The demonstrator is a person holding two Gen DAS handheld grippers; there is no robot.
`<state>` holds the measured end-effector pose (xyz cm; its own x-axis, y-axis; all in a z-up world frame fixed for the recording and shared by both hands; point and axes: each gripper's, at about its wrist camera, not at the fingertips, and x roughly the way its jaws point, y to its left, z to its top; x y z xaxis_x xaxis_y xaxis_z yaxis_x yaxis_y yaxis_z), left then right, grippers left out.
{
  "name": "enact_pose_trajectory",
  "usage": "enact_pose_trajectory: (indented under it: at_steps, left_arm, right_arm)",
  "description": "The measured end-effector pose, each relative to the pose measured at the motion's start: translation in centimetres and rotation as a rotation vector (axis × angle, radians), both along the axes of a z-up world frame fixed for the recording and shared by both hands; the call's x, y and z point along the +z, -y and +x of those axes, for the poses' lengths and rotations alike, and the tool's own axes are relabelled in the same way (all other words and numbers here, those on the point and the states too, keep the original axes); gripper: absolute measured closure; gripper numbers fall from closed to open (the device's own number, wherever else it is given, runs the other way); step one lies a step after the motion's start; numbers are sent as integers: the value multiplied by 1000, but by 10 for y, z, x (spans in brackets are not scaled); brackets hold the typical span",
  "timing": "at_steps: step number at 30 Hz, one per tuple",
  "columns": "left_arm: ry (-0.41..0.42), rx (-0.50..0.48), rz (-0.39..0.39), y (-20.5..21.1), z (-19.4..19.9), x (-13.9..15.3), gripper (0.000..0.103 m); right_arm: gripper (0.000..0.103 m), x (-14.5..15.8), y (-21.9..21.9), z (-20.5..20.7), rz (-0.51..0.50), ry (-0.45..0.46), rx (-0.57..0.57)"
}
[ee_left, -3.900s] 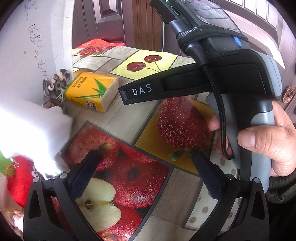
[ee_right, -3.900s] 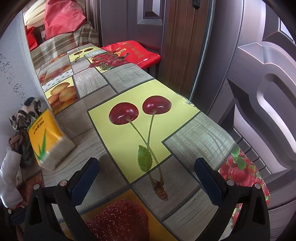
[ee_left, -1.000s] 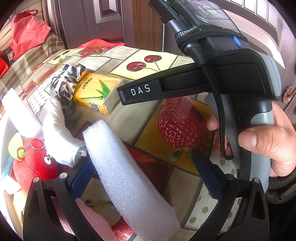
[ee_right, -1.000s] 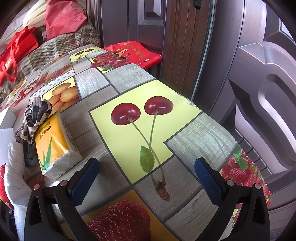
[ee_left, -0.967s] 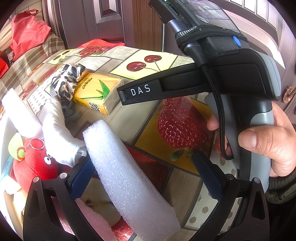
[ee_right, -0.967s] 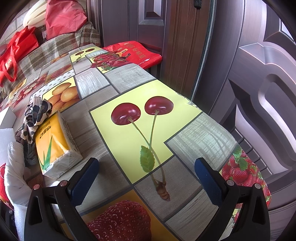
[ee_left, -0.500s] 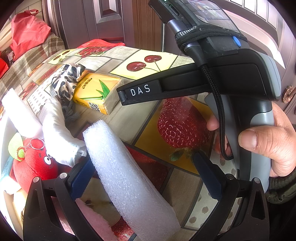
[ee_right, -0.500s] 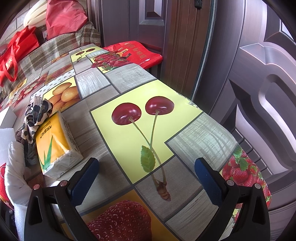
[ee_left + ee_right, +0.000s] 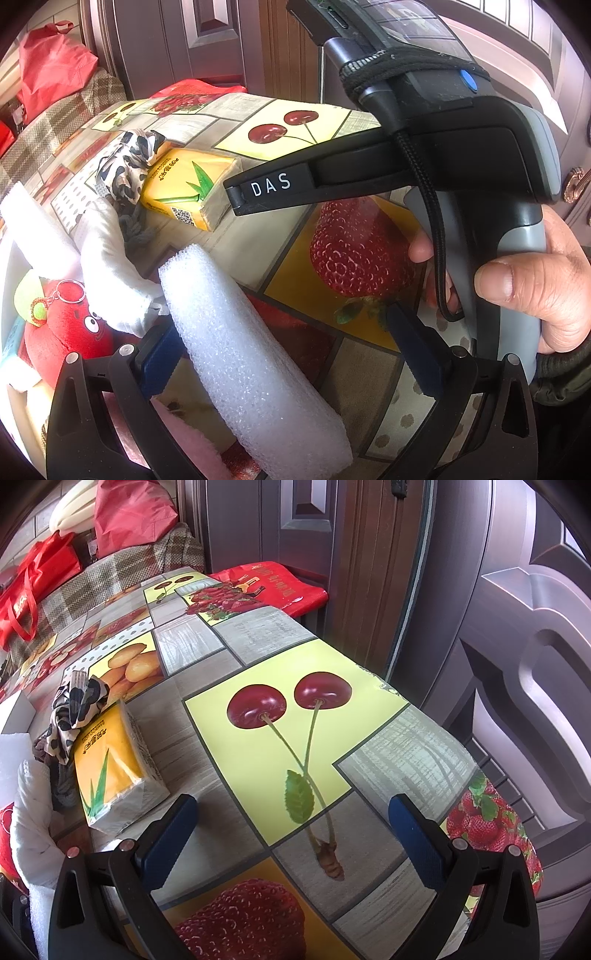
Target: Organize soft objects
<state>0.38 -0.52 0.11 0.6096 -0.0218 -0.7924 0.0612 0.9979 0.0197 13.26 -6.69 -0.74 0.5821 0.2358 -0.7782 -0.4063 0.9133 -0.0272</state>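
A white foam roll (image 9: 240, 350) lies on the table between the fingers of my left gripper (image 9: 288, 354), close against the left finger; the jaws stand wide open. To its left are a white cloth (image 9: 110, 266), a red plush toy (image 9: 66, 332) with a key ring, and a second foam piece (image 9: 33, 221). Farther back lie a yellow tissue pack (image 9: 188, 184) and a leopard-print cloth (image 9: 125, 166). My right gripper (image 9: 295, 834) is open over the cherry print, holding nothing. The tissue pack (image 9: 110, 771) sits just left of its left finger.
The table carries a fruit-print oilcloth (image 9: 388, 760); its edge runs along the right, beside a dark door (image 9: 517, 664). A red bag (image 9: 269, 583) and a plaid-covered seat (image 9: 110, 576) sit beyond the far end. A hand (image 9: 535, 288) holds the right gripper's handle across the left view.
Since 3.9 s ago the foam roll has come to lie between my left fingers and the tissue pack has settled flat. Over the last second nothing has moved.
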Motion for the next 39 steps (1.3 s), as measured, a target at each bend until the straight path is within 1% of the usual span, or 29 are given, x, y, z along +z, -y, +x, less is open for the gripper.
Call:
enact_pose_trajectory:
  at_steps: [7, 9, 10, 12, 13, 14, 16, 19, 21, 22, 23, 24, 26, 28, 29, 31, 34, 35, 36, 37, 38, 39]
  left_arm:
    - [3, -6, 10, 4, -1, 0, 1]
    - [19, -9, 29, 10, -6, 2, 1]
    - [50, -14, 55, 14, -11, 6, 1]
    - [152, -21, 103, 22, -26, 20, 1]
    - [189, -2, 134, 24, -32, 27, 1]
    - [224, 27, 145, 22, -39, 34, 1]
    - [310, 86, 77, 7, -60, 57, 1]
    - [427, 221, 1, -28, -103, 92, 1]
    - [479, 311, -43, -56, -139, 107, 1]
    - [489, 352, -57, -68, -154, 110, 1]
    - [483, 393, -67, -81, -171, 109, 1]
    - [456, 420, -78, -92, -182, 105, 0]
    - [380, 429, -85, -104, -202, 91, 0]
    - [311, 436, -43, -100, -214, 75, 0]
    - [274, 429, -38, -97, -218, 65, 0]
    - [189, 411, -58, -91, -219, 43, 0]
    - [89, 400, -53, -77, -208, 16, 1]
    - [69, 390, -65, -74, -204, 10, 4]
    - [51, 385, -81, -72, -200, 5, 10]
    - [35, 389, -93, -72, -197, 2, 13]
    - [21, 402, -100, -72, -194, -2, 20]
    - [11, 419, -105, -75, -191, -5, 24]
  right_arm:
    - [0, 0, 0, 0, 0, 0, 0]
    - [0, 0, 0, 0, 0, 0, -1]
    - [0, 0, 0, 0, 1, -1, -1]
    - [0, 0, 0, 0, 3, -1, -1]
    - [0, 0, 1, 0, 9, -3, -2]
    - [0, 0, 1, 0, 16, -4, -2]
    - [0, 0, 0, 0, 16, -3, -1]
    - [0, -1, -2, 0, 8, -2, -1]
    - [0, 0, 0, 0, 17, -4, 0]
    - [0, 0, 0, 0, 22, -5, 0]
    - [0, 0, 1, 1, 25, -6, 0]
    - [0, 0, 2, 1, 27, -6, 1]
    - [0, 0, 2, 1, 28, -6, 1]
    - [0, 0, 2, 1, 28, -7, 1]
    - [0, 0, 2, 1, 28, -7, 1]
    - [0, 0, 2, 1, 29, -7, 1]
    - [0, 1, 2, 1, 31, -7, 2]
    - [0, 1, 2, 1, 30, -7, 2]
    - [0, 1, 2, 1, 30, -7, 2]
    - [0, 1, 2, 1, 30, -7, 2]
    - [0, 1, 2, 1, 32, -7, 2]
    - [0, 1, 2, 1, 32, -7, 2]
